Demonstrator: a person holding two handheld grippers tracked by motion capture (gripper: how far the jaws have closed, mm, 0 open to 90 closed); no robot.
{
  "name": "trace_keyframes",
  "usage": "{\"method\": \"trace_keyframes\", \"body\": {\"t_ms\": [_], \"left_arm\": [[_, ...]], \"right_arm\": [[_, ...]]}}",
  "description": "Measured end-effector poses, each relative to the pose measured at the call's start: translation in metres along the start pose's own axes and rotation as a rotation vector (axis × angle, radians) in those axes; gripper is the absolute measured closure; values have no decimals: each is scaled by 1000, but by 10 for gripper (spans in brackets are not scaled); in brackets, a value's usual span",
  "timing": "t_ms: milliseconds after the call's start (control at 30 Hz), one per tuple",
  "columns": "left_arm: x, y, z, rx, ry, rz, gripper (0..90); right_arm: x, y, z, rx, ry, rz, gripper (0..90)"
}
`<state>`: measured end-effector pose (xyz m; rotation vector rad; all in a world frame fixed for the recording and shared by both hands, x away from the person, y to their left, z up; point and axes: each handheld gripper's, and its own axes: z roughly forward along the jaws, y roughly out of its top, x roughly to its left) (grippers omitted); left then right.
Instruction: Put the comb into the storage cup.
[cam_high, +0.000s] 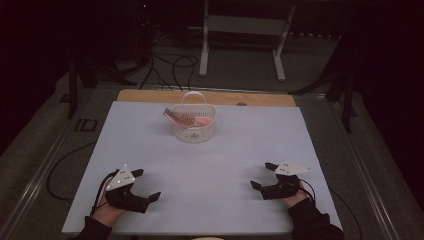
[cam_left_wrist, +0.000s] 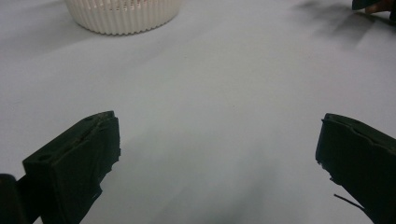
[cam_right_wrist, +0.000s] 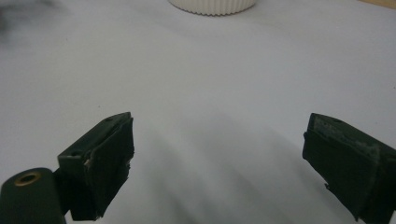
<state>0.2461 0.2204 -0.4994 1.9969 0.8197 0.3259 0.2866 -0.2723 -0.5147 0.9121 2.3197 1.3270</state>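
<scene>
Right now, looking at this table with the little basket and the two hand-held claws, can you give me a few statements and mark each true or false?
1. The left gripper has its jaws spread apart. True.
2. The right gripper is clamped on a comb. False: it is open and holds nothing.
3. The white ribbed basket stands at the far middle of the table. True.
4. The basket is empty. False: a pink comb lies in it, one end jutting over the rim.
5. Both grippers touch the basket. False: both sit near the table's front edge, well apart from it.
</scene>
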Motion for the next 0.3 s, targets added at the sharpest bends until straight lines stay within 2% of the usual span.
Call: {"method": "trace_keyframes", "body": {"t_ms": [300], "left_arm": [[0,0,0,0,0,0,2]], "right_arm": [[0,1,0,0,-4,-9,88]]}}
